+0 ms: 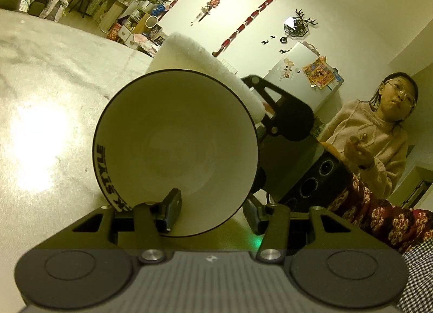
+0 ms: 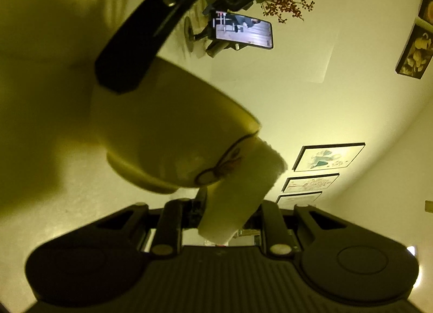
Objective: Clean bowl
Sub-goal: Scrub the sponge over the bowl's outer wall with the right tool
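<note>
A white bowl point(image 1: 176, 147) with a black rim and black lettering is tipped on its side, its mouth facing the left wrist camera. My left gripper point(image 1: 213, 211) is shut on its lower wall, one finger inside and one outside. A white sponge point(image 1: 200, 61) rests behind the bowl's upper rim. My right gripper point(image 1: 270, 107) is shut on that sponge. In the right wrist view the sponge point(image 2: 240, 185) sticks out from my right gripper point(image 2: 222, 215) and touches the bowl's point(image 2: 162, 129) outer wall near the rim. A finger of the left gripper point(image 2: 127, 55) lies across the bowl.
A pale marble table point(image 1: 40, 101) spreads out to the left under the bowl. A person in a beige sweater point(image 1: 370, 134) sits at the right, close to the right gripper. A phone on a stand point(image 2: 243, 31) stands on the table beyond the bowl.
</note>
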`<action>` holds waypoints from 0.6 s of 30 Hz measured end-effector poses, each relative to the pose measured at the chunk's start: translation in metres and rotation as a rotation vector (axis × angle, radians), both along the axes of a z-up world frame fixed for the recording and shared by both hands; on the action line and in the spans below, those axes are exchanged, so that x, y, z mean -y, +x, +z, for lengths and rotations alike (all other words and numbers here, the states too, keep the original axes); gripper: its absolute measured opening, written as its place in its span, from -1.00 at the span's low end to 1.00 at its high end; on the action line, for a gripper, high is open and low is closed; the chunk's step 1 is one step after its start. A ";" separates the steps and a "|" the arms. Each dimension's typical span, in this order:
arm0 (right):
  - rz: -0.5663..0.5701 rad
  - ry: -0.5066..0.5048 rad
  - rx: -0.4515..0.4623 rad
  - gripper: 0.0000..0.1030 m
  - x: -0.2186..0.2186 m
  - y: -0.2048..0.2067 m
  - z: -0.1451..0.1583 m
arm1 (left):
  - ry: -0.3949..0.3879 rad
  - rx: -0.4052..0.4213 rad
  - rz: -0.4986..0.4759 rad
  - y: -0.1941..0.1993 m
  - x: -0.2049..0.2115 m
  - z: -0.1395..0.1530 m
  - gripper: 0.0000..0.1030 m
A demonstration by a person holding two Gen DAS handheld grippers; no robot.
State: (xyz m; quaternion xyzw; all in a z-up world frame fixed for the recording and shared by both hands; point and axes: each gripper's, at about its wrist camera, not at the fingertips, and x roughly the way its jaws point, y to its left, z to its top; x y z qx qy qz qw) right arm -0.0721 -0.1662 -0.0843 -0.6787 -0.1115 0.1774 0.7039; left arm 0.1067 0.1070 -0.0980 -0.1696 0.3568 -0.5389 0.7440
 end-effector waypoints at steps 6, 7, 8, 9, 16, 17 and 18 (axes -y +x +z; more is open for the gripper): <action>-0.017 -0.009 -0.022 -0.58 0.001 0.006 -0.006 | 0.002 0.002 0.000 0.001 -0.002 0.000 0.00; -0.022 -0.012 -0.030 -0.58 -0.002 0.007 -0.007 | 0.001 0.001 0.000 0.001 -0.002 -0.002 0.00; -0.025 -0.016 -0.037 -0.58 -0.004 0.008 -0.009 | 0.001 0.001 0.000 0.001 -0.002 -0.003 0.00; -0.028 -0.022 -0.046 -0.59 -0.003 0.007 -0.012 | -0.001 0.000 0.000 0.000 -0.001 -0.002 0.00; -0.030 -0.042 -0.059 -0.70 -0.010 0.009 -0.013 | -0.013 -0.014 0.001 -0.001 -0.001 -0.002 0.00; -0.030 -0.039 -0.059 -0.70 -0.012 0.010 -0.012 | -0.014 -0.014 0.001 0.000 -0.002 -0.003 0.00; -0.029 -0.036 -0.053 -0.70 -0.013 0.011 -0.010 | -0.014 -0.015 0.001 0.000 -0.002 -0.003 0.00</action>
